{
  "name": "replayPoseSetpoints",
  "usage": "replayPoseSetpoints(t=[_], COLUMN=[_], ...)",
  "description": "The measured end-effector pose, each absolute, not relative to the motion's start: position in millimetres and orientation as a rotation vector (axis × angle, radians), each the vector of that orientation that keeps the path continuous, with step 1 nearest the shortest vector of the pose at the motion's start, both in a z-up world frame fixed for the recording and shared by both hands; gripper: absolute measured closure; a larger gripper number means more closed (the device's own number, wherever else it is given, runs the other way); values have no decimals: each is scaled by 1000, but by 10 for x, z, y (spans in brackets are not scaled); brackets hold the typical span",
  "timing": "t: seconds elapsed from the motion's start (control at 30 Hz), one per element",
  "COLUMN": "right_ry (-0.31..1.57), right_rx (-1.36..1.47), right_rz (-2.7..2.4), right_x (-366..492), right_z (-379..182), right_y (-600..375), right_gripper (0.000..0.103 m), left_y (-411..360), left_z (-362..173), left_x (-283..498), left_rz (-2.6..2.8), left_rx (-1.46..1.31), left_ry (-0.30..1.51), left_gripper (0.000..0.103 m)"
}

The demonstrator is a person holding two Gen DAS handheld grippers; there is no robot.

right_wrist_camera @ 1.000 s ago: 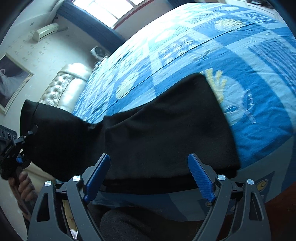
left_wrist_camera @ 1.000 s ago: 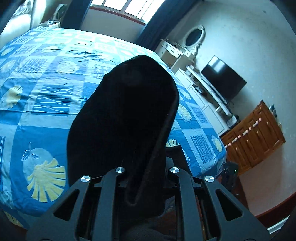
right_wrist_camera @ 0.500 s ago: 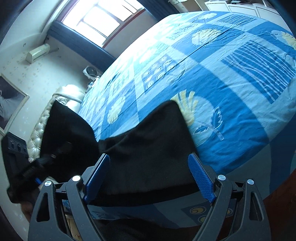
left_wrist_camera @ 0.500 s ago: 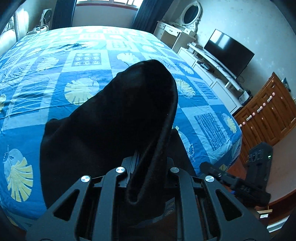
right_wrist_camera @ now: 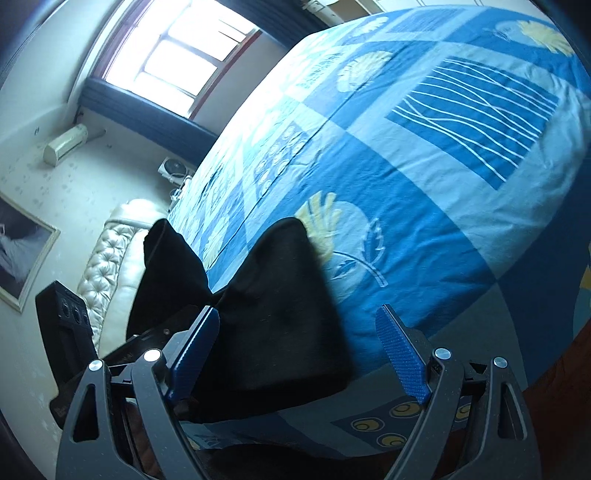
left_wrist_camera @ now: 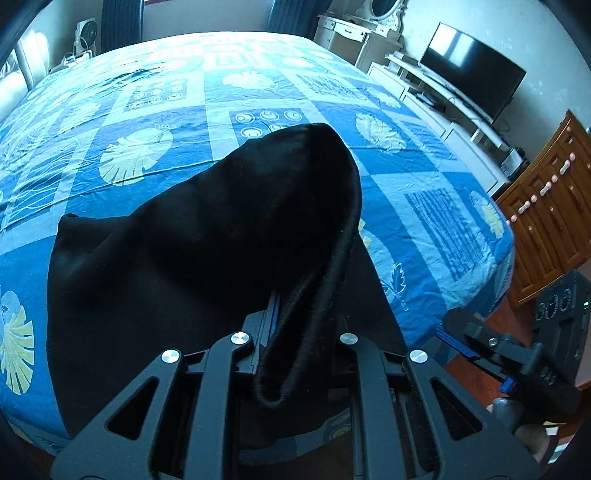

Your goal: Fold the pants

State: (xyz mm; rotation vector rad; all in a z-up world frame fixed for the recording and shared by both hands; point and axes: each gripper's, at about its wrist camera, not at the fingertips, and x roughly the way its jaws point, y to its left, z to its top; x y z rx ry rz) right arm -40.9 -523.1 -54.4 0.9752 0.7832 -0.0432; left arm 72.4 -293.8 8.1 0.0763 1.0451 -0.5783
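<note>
The black pants [left_wrist_camera: 192, 258] lie partly on the blue patterned bed [left_wrist_camera: 258, 92] near its front edge. My left gripper [left_wrist_camera: 295, 332] is shut on a thick edge of the pants and holds it raised, so the cloth arches up from the bed. In the right wrist view the pants [right_wrist_camera: 280, 314] drape over the bed's edge, and a lifted part [right_wrist_camera: 166, 266] hangs from the left gripper at the left. My right gripper [right_wrist_camera: 303, 354] is open and empty, its blue pads [right_wrist_camera: 402, 354] either side of the cloth. It also shows in the left wrist view [left_wrist_camera: 480, 347] at the lower right.
The bed's foot edge [left_wrist_camera: 480, 288] drops to a wooden floor. A wooden dresser [left_wrist_camera: 546, 221], a TV [left_wrist_camera: 472, 70] on a white unit and a vanity [left_wrist_camera: 347, 33] stand on the right. The cream headboard [right_wrist_camera: 107, 266] and window [right_wrist_camera: 177, 55] are beyond.
My left gripper has carried the held pants edge down and forward over the bed. My right gripper has pulled back toward the bed's corner, still open.
</note>
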Motion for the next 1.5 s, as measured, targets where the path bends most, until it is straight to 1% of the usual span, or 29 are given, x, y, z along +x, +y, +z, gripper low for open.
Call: replayPoseSetpoints(t=[0.5,0.8,0.9,1.03,1.1,1.13,1.17,1.2,1.27,1.37,1.5], right_ry=[780,767,761,734,724,720,714,715,729,778,848], right_rx=[1036,1047,1047,1045,1049,1055,1066,1074,1086,1050,970], right_rz=[-32,-43,-46,-50,-30,-18,8,29,91,175,234], right_x=[-551,-598,-587,-633,-636,-632,-618,-597,-507,-304,-10], right_z=[-673,-675,-662,-578,-521,-507,-480,-461,-427,-394,-379], right_y=[-5348,-5443,-5464,-5527,-5555,-5556,-5548,-5531,-5446,-5250,-4996], right_gripper=[17,17,17,17,17,17,17,17,17,17,17], left_y=[-3256,-3412,-3482,-3412,-3307,-3238,-3112,-2998,-2730,-2265,-1592], left_z=[-190,-265,-238,-137,-51,2,73,134,242,340,306], left_x=[592,497,425,326,275,253,234,222,221,286,446], left_rz=[-488,-444,-455,-530,-582,-612,-633,-645,-661,-609,-541], left_rx=[239,332,348,270,198,153,98,59,-6,-67,-155], left_ry=[1011,963,948,955,959,961,957,950,932,903,906], left_gripper=[88,85,76,61,50,41,33,31,22,19,18])
